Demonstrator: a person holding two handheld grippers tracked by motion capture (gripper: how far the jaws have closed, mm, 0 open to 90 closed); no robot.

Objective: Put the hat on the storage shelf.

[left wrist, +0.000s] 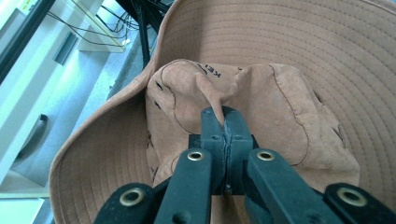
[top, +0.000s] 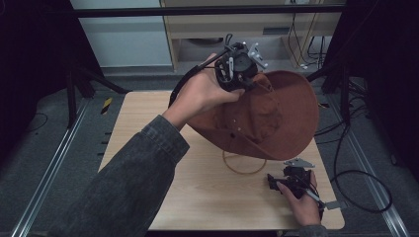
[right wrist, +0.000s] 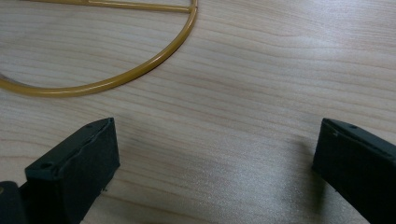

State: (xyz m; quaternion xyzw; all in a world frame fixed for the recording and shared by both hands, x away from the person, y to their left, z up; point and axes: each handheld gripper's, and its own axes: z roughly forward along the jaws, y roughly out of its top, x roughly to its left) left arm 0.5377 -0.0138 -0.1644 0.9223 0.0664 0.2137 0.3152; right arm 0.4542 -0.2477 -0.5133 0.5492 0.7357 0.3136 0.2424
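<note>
A brown wide-brimmed hat point(top: 281, 116) hangs tilted above the far right of the wooden table point(top: 207, 192). My left gripper point(top: 237, 74) is shut on a pinched fold of the hat's crown point(left wrist: 224, 86); in the left gripper view the jaws meet on the fabric with the brim point(left wrist: 289, 42) spread behind. A thin yellow ring stand point(top: 243, 164) sits on the table just below the hat, and its curve point(right wrist: 116, 79) lies ahead of my right gripper point(right wrist: 215, 154). That right gripper point(top: 281, 181) rests low on the table at the front right, jaws wide apart with nothing between them.
A pale cabinet point(top: 247, 29) and cables point(top: 365, 182) lie beyond and to the right of the table. Metal rails point(top: 49, 168) run along the floor at left. Bare tabletop spreads across the left and front.
</note>
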